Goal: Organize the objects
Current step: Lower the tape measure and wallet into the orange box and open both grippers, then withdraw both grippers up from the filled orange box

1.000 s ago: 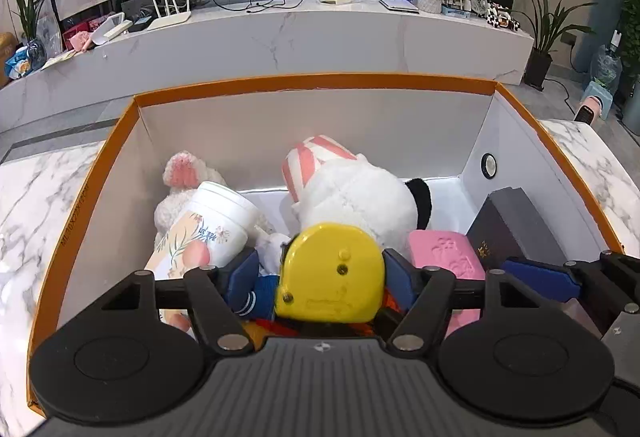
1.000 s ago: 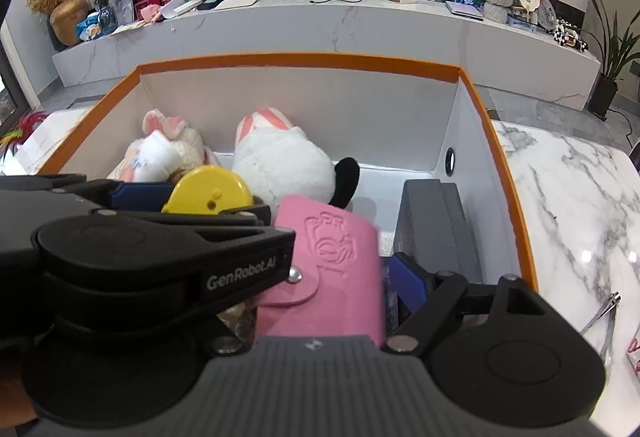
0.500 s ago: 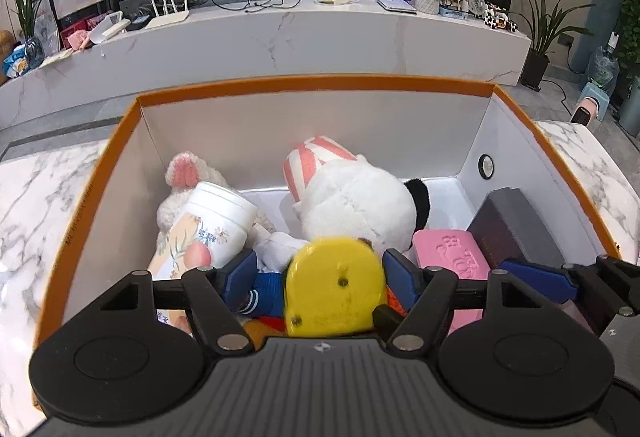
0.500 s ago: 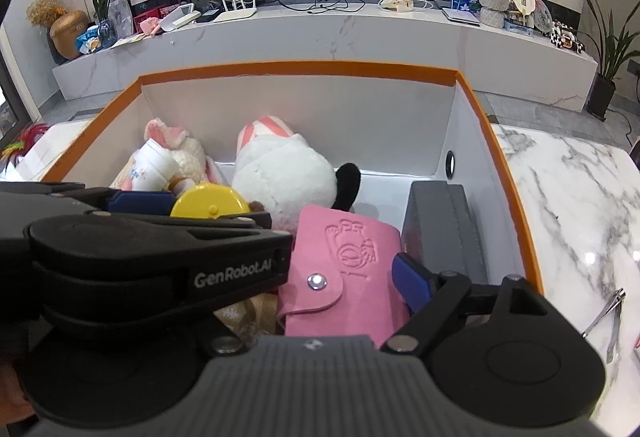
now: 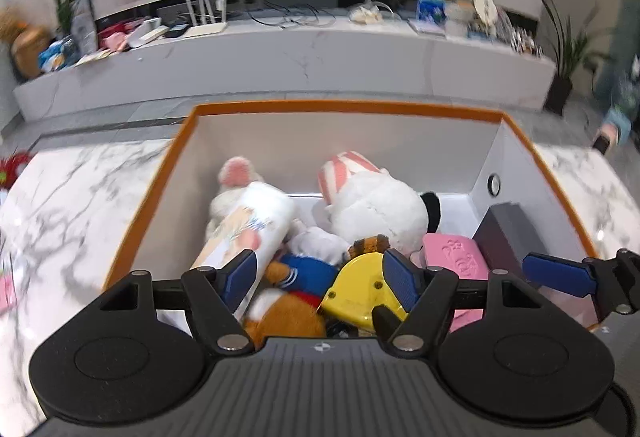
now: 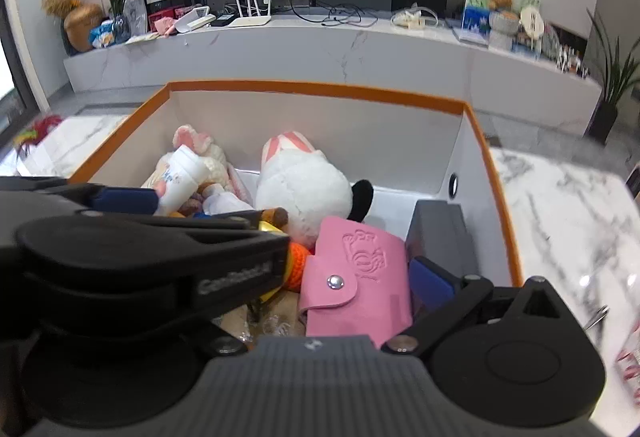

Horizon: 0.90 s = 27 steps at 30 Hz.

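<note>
Left wrist view shows our left gripper (image 5: 320, 273) opening over the yellow plastic tape measure (image 5: 360, 293), no longer pinched; our right gripper (image 6: 348, 265) is likewise opening, the pink snap-button leather wallet (image 6: 356, 277) lying free between its jaws. Both rest near the front wall of the orange-rimmed white box (image 5: 344, 107), among plush toys. Releasing seems finished; next we should withdraw clear.

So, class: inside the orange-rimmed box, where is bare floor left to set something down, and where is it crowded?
Free: the white floor strip between the white plush toy, the grey rectangular case and the back wall. Crowded: the near half, where the yellow tape measure, pink snap wallet and printed white cup pile together.
</note>
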Each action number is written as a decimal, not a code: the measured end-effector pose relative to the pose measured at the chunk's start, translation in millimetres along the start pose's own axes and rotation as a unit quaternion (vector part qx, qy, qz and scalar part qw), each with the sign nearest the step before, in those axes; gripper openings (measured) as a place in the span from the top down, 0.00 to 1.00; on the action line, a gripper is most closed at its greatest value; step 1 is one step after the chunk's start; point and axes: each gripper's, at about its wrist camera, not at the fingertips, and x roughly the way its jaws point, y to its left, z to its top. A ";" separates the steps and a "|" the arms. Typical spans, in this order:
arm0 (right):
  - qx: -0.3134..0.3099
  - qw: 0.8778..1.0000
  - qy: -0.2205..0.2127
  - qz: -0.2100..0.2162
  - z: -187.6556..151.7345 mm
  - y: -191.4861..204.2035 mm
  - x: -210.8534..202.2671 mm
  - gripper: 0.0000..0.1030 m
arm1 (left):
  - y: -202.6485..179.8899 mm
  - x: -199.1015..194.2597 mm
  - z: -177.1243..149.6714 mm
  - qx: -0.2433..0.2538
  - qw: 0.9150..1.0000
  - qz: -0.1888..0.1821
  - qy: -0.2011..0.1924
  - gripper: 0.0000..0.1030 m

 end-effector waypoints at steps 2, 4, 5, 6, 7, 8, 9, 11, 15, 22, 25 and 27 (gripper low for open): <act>0.001 1.000 -0.001 0.003 -0.4 1.7 -5.1 0.02 | 8.4 -6.9 -0.3 -0.025 1.000 -0.014 -0.002 0.15; 0.007 1.000 -0.004 0.011 -1.7 1.6 -10.4 0.02 | 15.9 -10.6 0.3 -0.036 0.999 -0.012 -0.007 0.14; 0.010 1.000 -0.005 0.011 -2.6 2.1 -13.6 0.02 | 16.4 -11.5 0.9 -0.031 0.999 0.001 -0.007 0.14; 0.012 1.000 -0.006 0.009 -3.2 2.4 -16.5 0.02 | 16.2 -12.4 1.9 -0.022 1.000 0.018 -0.007 0.14; 0.013 1.000 -0.007 0.007 -4.1 2.9 -19.3 0.02 | 15.6 -14.7 1.5 -0.015 0.999 0.032 -0.009 0.14; 0.014 1.000 -0.008 0.005 -4.7 3.0 -22.2 0.02 | 15.6 -17.7 0.6 -0.013 0.999 0.041 -0.013 0.14; 0.016 1.000 -0.009 0.003 -5.3 3.1 -25.0 0.02 | 17.3 -20.2 0.4 -0.017 0.999 0.043 -0.014 0.14; 0.018 1.000 -0.009 -0.001 -6.1 2.9 -28.5 0.02 | 20.8 -23.2 -2.1 -0.028 0.999 0.040 -0.009 0.13; 0.015 1.000 -0.010 -0.010 -6.5 4.5 -33.2 0.02 | 28.8 -28.2 -9.9 -0.036 0.998 0.056 -0.016 0.11; 0.024 0.999 -0.007 -0.027 -5.9 4.8 -37.5 0.01 | 34.1 -39.9 -12.0 -0.036 0.996 0.079 -0.029 0.11; 0.021 0.999 -0.008 -0.039 -6.2 5.9 -40.2 0.01 | 36.6 -44.3 -11.6 -0.037 0.996 0.068 -0.033 0.11; 0.022 0.999 -0.008 -0.042 -6.1 6.4 -41.6 0.01 | 38.2 -46.1 -12.6 -0.041 0.997 0.060 -0.032 0.11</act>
